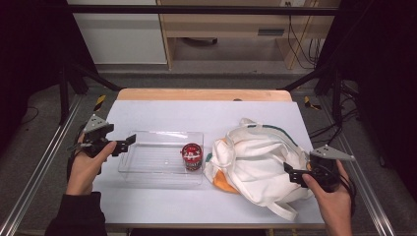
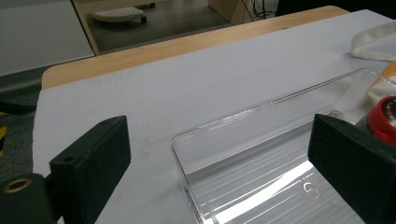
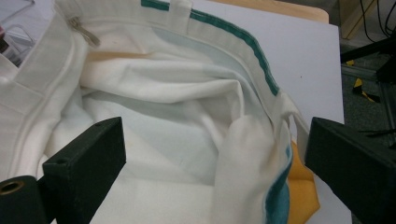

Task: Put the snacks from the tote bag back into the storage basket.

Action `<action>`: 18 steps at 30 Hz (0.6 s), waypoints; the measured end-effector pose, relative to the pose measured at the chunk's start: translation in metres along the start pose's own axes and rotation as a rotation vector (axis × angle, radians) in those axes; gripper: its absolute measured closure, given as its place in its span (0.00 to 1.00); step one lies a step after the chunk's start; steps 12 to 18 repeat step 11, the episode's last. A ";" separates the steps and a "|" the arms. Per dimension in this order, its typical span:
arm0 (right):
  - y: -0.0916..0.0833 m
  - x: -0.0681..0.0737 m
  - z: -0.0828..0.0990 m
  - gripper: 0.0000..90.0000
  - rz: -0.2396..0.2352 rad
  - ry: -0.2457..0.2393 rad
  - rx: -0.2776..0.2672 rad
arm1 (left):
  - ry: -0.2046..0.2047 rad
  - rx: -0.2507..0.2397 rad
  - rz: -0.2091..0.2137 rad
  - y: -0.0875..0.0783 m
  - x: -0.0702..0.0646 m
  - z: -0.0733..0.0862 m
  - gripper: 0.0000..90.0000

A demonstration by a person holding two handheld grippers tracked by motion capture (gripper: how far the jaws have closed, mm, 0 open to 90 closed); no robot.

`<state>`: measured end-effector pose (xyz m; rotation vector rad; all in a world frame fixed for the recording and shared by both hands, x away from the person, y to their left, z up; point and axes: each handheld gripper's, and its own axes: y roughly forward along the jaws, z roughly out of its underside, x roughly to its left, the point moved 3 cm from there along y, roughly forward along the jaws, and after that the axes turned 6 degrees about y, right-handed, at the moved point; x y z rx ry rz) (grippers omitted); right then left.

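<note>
A clear plastic tray point(image 1: 147, 160) lies on the white table, with a red-lidded jar point(image 1: 192, 156) standing at its right end. To the right lies a white cloth bag point(image 1: 255, 152) with green trim and orange lining. My left gripper point(image 1: 124, 144) is open just at the tray's left end; in the left gripper view the tray point(image 2: 252, 154) lies between the black jaws and the jar point(image 2: 385, 119) shows at the right. My right gripper point(image 1: 291, 173) is open over the bag's right side, with the bag point(image 3: 187, 107) spread wide before it.
The white table surface point(image 1: 196, 113) has a wooden strip along its far edge. Metal frame rails run along both sides of the table. A bag strap point(image 1: 280, 210) trails toward the front edge. Cabinets and cables stand on the floor beyond.
</note>
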<state>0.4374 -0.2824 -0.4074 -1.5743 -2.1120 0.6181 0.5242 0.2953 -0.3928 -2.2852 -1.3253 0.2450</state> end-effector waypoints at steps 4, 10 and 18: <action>0.000 -0.002 0.012 0.06 0.013 0.017 -0.021 | 0.002 0.001 0.000 0.000 0.000 0.000 0.06; -0.002 -0.003 0.030 0.06 0.029 0.055 -0.081 | 0.013 0.008 0.001 0.004 -0.002 0.000 0.07; -0.002 -0.003 0.031 0.05 0.035 0.042 -0.085 | 0.015 0.008 0.004 0.004 -0.003 -0.001 0.07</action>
